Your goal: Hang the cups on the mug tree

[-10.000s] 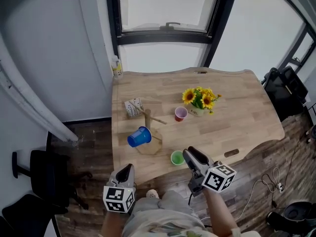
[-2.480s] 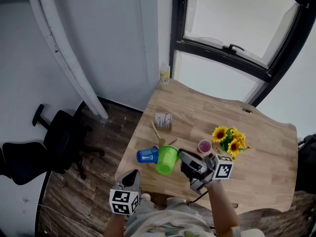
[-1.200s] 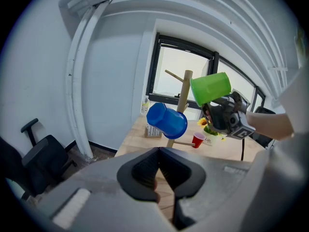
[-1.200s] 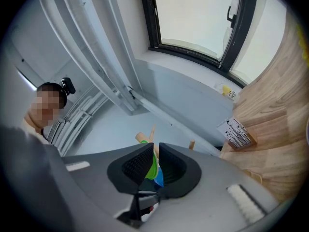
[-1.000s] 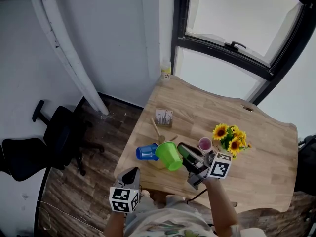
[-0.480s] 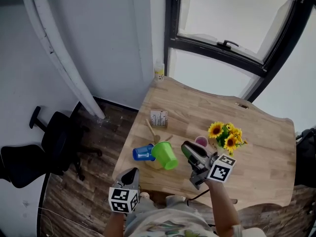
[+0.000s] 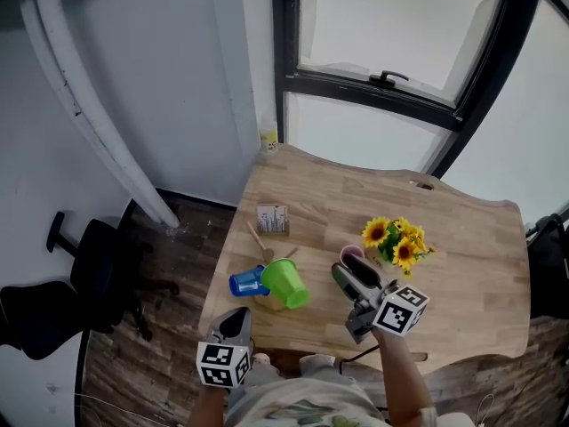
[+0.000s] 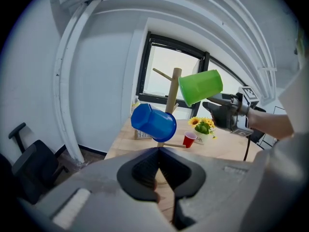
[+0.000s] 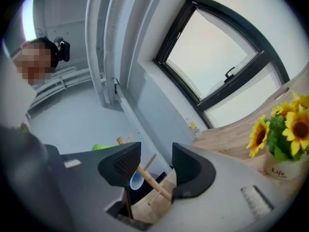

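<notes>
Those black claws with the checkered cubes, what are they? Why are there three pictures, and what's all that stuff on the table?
They are grabbing tools, not a robot: a person holds one in each hand. One picture comes from a camera on the person's head, looking down at the table. The other two come from cameras riding on each tool, looking along its claws. The left gripper is closed, with nothing in it. The right gripper has just been opening its claws, and nothing is between them. On the wooden table stands a mug tree, a wooden pole with pegs. A blue cup and a green cup hang on it. Also on the table are a small red cup and a pot of sunflowers.
</notes>
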The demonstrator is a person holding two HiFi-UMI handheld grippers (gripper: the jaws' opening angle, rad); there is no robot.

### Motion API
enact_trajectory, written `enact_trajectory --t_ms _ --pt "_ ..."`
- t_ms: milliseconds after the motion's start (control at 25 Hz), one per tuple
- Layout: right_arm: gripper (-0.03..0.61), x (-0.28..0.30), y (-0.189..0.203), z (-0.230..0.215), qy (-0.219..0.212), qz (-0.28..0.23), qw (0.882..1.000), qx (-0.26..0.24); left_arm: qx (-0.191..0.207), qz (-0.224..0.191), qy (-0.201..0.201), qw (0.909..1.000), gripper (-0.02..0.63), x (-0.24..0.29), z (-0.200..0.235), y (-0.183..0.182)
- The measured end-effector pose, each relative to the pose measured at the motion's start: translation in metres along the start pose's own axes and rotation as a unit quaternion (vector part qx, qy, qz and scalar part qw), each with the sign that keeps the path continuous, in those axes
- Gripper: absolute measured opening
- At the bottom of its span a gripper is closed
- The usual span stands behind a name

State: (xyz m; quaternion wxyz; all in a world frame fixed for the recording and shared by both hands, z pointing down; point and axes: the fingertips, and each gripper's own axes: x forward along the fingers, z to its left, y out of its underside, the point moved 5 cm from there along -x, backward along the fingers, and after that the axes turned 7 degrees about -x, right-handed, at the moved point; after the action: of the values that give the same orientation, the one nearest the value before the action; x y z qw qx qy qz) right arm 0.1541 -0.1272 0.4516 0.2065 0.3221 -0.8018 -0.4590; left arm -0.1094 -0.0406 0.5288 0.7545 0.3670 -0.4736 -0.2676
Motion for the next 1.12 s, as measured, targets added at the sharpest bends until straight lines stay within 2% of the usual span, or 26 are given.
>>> enact_trajectory --t_ms 160,440,840,1120 --pt "0.232 -0.018 0.001 -0.014 0.063 -0.009 0.998 -0.021 0.007 0.006 0.012 0.9999 0.003 0.004 -0.006 0.001" --pt "0.232 -0.050 0.003 -0.037 0.136 -0.029 0.990 0.004 0.020 0.016 0.034 0.9991 0.003 0.014 -0.018 0.002" --pt "0.230 -0.075 0.018 -0.069 0.214 -0.016 0.975 0.049 0.036 0.024 0.051 0.9978 0.003 0.024 -0.031 0.000" --pt "0.230 -0.070 0.038 -0.093 0.241 0.010 0.966 0.091 0.040 0.030 0.048 0.9976 0.003 0.027 -0.037 0.000"
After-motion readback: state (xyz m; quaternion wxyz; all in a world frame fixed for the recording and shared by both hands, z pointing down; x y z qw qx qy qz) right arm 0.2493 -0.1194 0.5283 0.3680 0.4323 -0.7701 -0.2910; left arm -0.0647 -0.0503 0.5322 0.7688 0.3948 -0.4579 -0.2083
